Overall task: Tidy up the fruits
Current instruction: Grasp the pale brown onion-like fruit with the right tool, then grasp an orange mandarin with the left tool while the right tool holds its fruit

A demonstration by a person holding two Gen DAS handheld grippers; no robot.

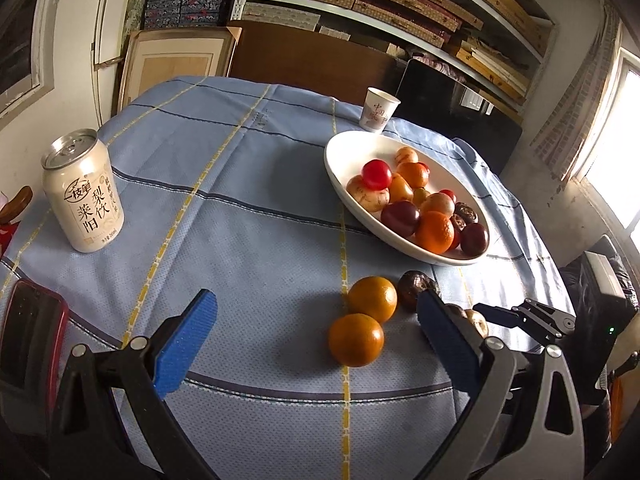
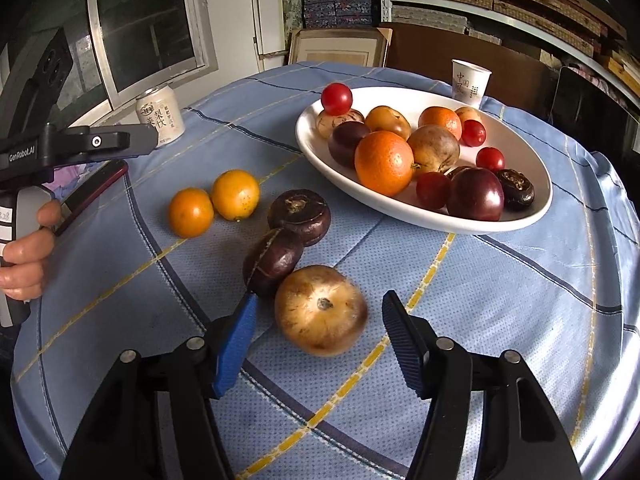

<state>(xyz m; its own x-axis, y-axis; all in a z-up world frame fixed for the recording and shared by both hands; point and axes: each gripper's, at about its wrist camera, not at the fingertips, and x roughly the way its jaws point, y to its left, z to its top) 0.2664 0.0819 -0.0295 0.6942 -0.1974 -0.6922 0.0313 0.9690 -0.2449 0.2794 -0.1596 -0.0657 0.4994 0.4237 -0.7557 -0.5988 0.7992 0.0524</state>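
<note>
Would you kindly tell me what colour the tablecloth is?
The tablecloth is light blue, crossed by yellow and dark blue stripes; the left wrist view shows it best.

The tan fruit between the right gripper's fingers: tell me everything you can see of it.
The tan fruit is round and slightly flattened, pale brown with darker mottling toward its edges and a small dark stem scar facing up. It lies on the blue tablecloth, outside the white bowl. Its far left side touches a dark purple fruit. The open right gripper straddles it; neither pad visibly presses it.
</note>
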